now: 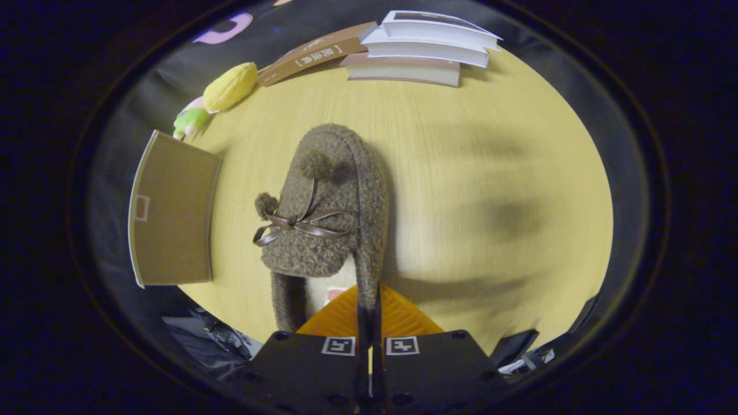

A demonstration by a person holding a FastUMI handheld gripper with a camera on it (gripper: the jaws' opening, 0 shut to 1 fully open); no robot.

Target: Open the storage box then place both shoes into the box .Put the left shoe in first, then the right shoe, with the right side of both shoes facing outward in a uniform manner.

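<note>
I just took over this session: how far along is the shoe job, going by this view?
Done: the storage box looks open, its flap raised beside the table edge, though its inside is hidden. In hand: the gripper is shut on the fuzzy brown shoe, pinching its side wall near the heel, over the wooden table. Left: place this shoe in the box, then the other. Which shoe of the pair this is, I cannot tell.

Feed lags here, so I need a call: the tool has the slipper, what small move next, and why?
Probably carry the fuzzy brown slipper toward the brown box beside it. The tool looks shut on the slipper's heel rim, and the slipper hangs above the wooden table.
</note>
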